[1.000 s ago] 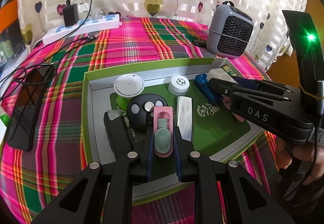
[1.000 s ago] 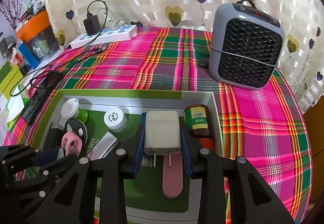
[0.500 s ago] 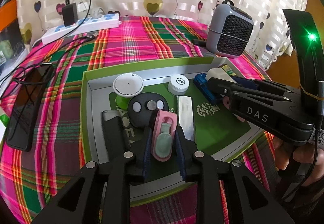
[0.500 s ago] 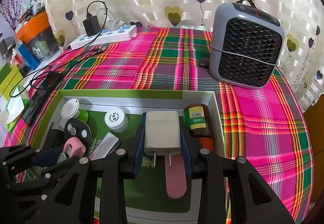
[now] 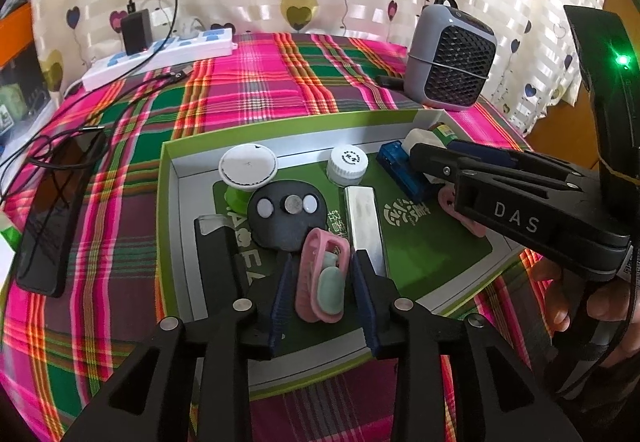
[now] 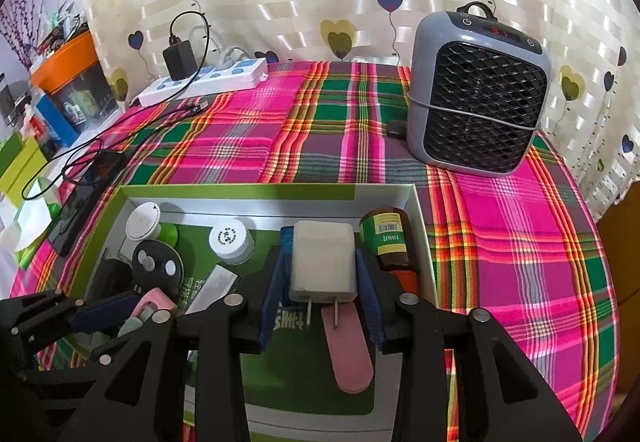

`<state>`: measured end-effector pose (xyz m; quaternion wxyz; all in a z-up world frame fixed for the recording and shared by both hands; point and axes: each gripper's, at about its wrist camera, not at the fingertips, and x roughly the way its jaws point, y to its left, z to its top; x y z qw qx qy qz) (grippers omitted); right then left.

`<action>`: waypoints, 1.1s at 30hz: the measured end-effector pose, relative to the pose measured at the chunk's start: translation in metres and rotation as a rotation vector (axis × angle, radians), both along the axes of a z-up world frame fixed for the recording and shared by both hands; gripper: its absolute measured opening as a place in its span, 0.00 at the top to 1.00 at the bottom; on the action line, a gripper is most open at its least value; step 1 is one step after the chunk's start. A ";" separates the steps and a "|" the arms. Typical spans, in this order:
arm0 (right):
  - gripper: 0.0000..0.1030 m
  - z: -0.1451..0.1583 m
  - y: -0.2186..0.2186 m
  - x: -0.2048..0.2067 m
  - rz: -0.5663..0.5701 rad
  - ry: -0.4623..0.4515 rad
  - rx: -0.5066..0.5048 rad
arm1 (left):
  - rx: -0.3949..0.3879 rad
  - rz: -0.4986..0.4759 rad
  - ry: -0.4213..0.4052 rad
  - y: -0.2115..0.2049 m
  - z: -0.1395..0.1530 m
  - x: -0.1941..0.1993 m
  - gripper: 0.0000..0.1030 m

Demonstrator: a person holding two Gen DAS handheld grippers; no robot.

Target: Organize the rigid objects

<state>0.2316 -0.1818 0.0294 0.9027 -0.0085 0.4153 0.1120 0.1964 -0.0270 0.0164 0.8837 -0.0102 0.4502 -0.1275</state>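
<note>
The left gripper (image 5: pixel 322 290) was opening around a pink clip (image 5: pixel 320 280) lying in the green box (image 5: pixel 168 202), long axis pointing away. The right gripper (image 6: pixel 322 282) was opening off a white charger (image 6: pixel 323 262), prongs toward the camera. Both looked light, stiff, best pinched across flat sides.

A pink clip with a mint pad (image 5: pixel 320 278) lay tilted in the green box (image 5: pixel 280 124). A white plug adapter (image 6: pixel 323 262) lay there too, prongs over a pink strip (image 6: pixel 348 354).
</note>
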 end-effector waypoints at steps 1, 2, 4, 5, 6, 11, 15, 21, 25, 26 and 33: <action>0.59 0.001 0.000 -0.001 -0.001 -0.002 0.004 | 0.004 0.008 -0.004 0.001 0.001 -0.001 0.69; 0.58 0.002 0.000 -0.002 -0.001 -0.004 0.006 | 0.008 0.015 -0.009 0.001 0.003 -0.003 0.66; 0.58 0.004 0.000 -0.005 0.000 -0.011 0.013 | 0.010 0.022 -0.015 0.003 0.005 -0.005 0.65; 0.58 0.005 0.000 -0.006 0.001 -0.014 0.015 | 0.011 0.026 -0.016 0.004 0.007 -0.006 0.65; 0.58 0.006 0.000 -0.008 0.002 -0.018 0.018 | 0.013 0.030 -0.018 0.005 0.007 -0.007 0.65; 0.58 0.014 0.002 -0.024 0.009 -0.047 0.022 | 0.020 0.037 -0.039 0.005 0.014 -0.019 0.65; 0.58 0.020 0.003 -0.038 0.008 -0.068 0.025 | 0.035 0.042 -0.060 0.003 0.020 -0.031 0.65; 0.58 0.024 0.001 -0.063 -0.010 -0.088 0.041 | 0.071 0.060 -0.090 0.001 0.027 -0.051 0.65; 0.58 0.023 0.001 -0.081 -0.016 -0.094 0.044 | 0.080 0.071 -0.105 0.001 0.029 -0.070 0.65; 0.58 0.023 0.002 -0.085 -0.014 -0.095 0.049 | 0.085 0.072 -0.106 0.001 0.028 -0.074 0.65; 0.58 0.017 0.005 -0.120 -0.003 -0.086 0.020 | 0.117 0.092 -0.083 0.001 0.018 -0.102 0.65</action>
